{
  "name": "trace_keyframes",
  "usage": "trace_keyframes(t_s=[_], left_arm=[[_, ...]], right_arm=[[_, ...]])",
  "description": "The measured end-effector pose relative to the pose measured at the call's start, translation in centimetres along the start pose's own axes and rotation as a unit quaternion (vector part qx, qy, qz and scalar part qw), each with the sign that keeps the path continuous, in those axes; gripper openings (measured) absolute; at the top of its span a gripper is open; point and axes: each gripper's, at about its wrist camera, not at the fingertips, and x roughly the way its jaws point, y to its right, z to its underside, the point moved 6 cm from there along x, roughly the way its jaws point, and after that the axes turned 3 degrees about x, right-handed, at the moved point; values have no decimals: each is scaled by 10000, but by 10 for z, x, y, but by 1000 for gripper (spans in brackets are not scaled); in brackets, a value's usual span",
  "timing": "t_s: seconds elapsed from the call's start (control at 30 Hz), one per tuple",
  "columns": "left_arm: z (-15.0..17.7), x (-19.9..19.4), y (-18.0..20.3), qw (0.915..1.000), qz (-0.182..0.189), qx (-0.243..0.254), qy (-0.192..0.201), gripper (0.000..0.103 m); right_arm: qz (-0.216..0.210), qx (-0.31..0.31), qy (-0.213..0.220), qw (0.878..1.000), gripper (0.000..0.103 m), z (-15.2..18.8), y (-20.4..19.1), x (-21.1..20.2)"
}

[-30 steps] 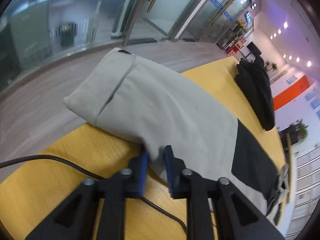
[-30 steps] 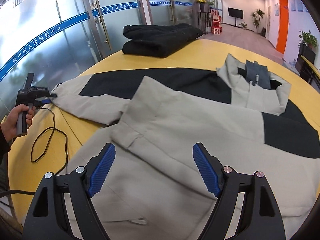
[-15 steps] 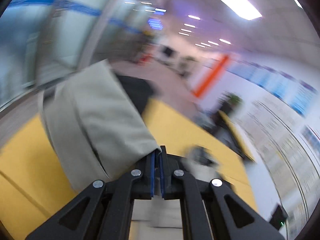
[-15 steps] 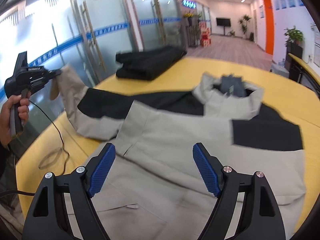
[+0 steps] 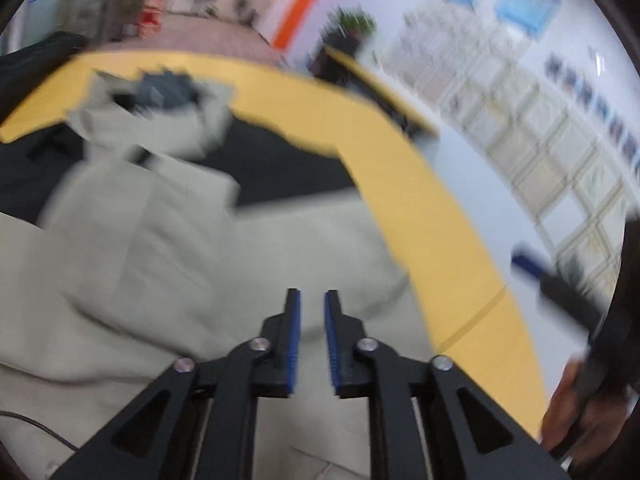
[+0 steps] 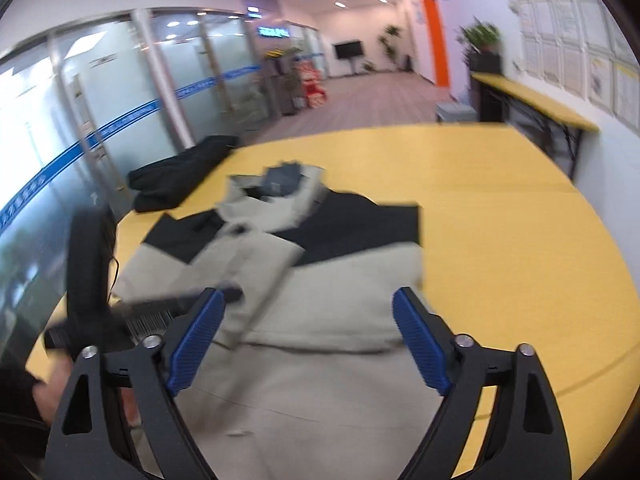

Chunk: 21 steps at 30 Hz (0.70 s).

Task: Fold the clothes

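Note:
A beige and black jacket (image 6: 320,280) lies spread on the round yellow table (image 6: 500,220), collar (image 6: 276,184) at the far end. One beige sleeve (image 6: 264,276) lies folded across its chest. My left gripper (image 5: 312,294) hovers over the beige body (image 5: 180,220); its jaws are opening, a narrow gap shows and nothing is between them. In the right wrist view its black body (image 6: 86,272) stands at the left, in a hand. My right gripper (image 6: 308,294) hangs above the jacket's middle, jaws wide and still opening, empty. Its blue pad (image 5: 532,264) shows at the right.
A folded black garment (image 6: 180,176) lies at the table's far left edge. A black cable (image 5: 36,428) runs at the near left. Bare yellow table stretches to the right of the jacket. A narrow yellow side table (image 6: 536,100) stands by the right wall, and glass partitions (image 6: 120,100) line the left.
My left gripper swung from the table's left edge across over the jacket, carrying the beige sleeve, then let it go. My right gripper moved and its jaws spread wider.

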Motion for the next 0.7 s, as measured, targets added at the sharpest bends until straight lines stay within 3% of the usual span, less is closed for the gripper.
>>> trace_keyframes(t_s=[0.07, 0.13, 0.2, 0.27, 0.33, 0.43, 0.5, 0.53, 0.57, 0.63, 0.7], left_arm=[[14, -3, 1, 9998, -95, 35, -170, 16], [22, -39, -12, 9999, -124, 16, -39, 28], [21, -80, -31, 9995, -118, -101, 285, 65], [9, -122, -70, 9960, -390, -327, 735, 85], [4, -167, -114, 9897, -725, -537, 1111, 91], [10, -197, -174, 9839, -1296, -666, 1035, 91], [18, -201, -207, 9821, -1423, -874, 874, 91], [23, -200, -224, 9822, -1386, -987, 800, 91], [27, -198, -234, 9821, -1360, -1072, 738, 91], [35, -193, -250, 9822, -1307, -1188, 630, 91], [40, -189, -257, 9821, -1322, -1212, 568, 91]], right_arm=[[-1, 186, -100, 9998, 91, 1, 14, 9], [-86, 88, -139, 9998, 93, -1, 9, 20], [-175, -282, -113, 9994, 97, -2, -7, 31], [-306, -774, -131, 9964, 101, -2, -30, 49], [-446, -1460, -213, 9880, 101, -1, -69, 69], [-462, -2643, -343, 9627, 101, 11, -134, 113], [-331, -3137, -542, 9474, 100, 25, -163, 152], [-258, -3257, -786, 9419, 95, 36, -170, 175], [-154, -3347, -1024, 9366, 77, 45, -175, 195], [166, -3356, -1403, 9314, 51, 59, -171, 226], [296, -2986, -1162, 9468, 36, 48, -162, 222]])
